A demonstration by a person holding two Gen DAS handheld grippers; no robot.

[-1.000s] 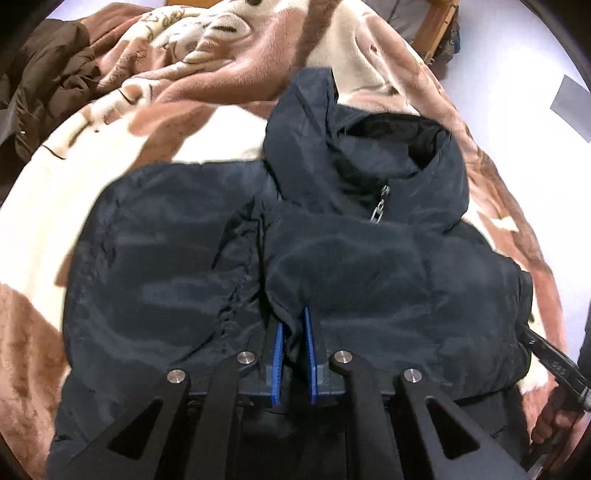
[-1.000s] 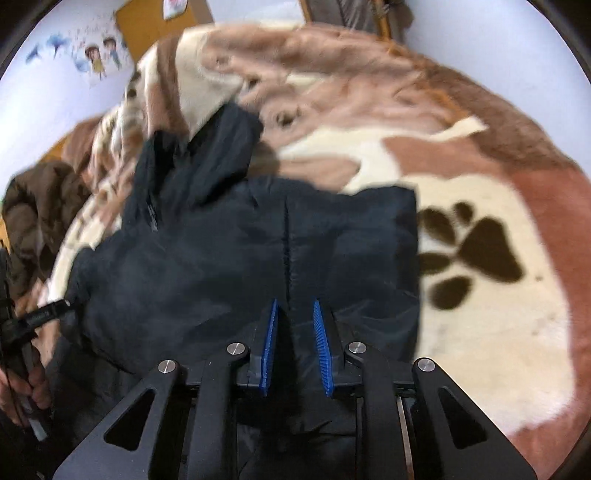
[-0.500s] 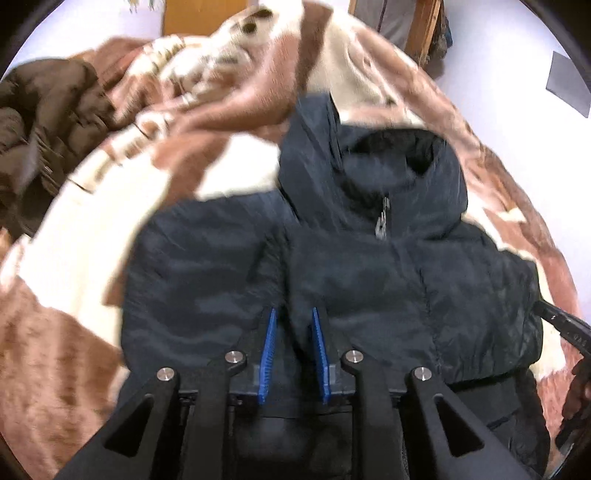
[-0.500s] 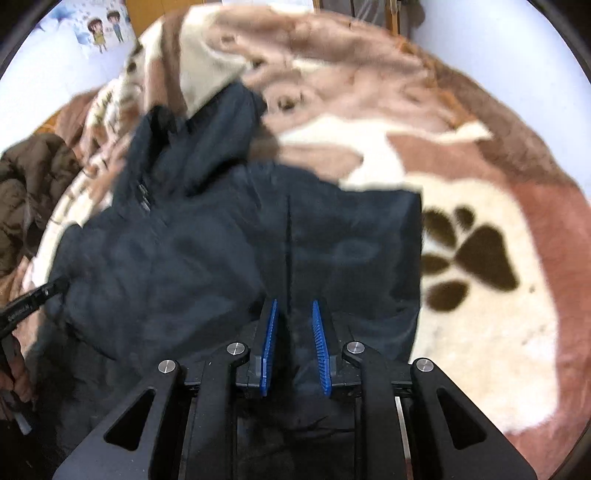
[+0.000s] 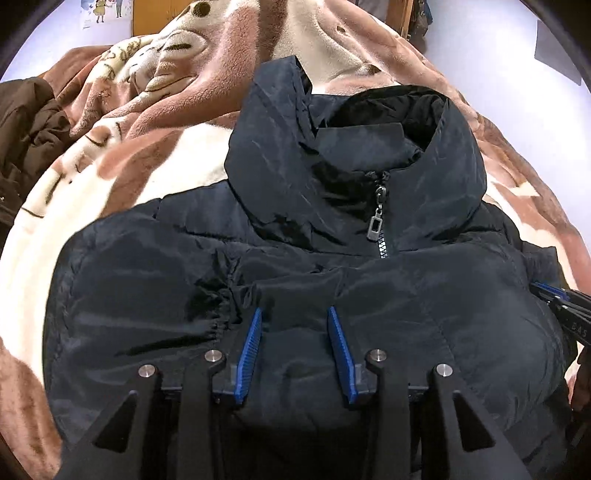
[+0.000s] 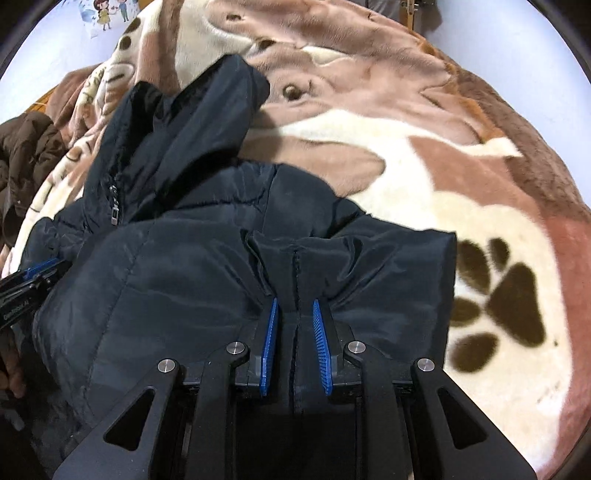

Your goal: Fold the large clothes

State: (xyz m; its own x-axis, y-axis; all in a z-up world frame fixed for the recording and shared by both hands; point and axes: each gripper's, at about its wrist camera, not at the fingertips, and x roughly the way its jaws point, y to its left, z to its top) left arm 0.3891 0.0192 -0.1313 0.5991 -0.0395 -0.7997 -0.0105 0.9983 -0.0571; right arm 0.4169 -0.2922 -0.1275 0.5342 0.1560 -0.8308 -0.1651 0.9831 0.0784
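Note:
A dark navy hooded puffer jacket [image 5: 332, 236] lies on the bed, front up, hood at the far end, silver zip pull [image 5: 375, 225] showing. Its lower part is folded up over the chest. My left gripper [image 5: 294, 314] has its jaws spread, with loose jacket fabric between the blue pads. My right gripper [image 6: 294, 304] is shut on a bunched pleat of the jacket [image 6: 236, 266] along a seam. Each gripper's tip shows at the edge of the other's view.
The jacket rests on a brown and cream plush blanket [image 6: 461, 155] with a dark paw print [image 6: 506, 295]. A brown coat [image 5: 26, 125] is heaped at the far left. A wooden bed frame [image 5: 406, 14] and white walls lie beyond.
Both grippers carried the jacket's lower part forward over the chest. My left gripper's jaws have opened wider; the right stays pinched on the fabric.

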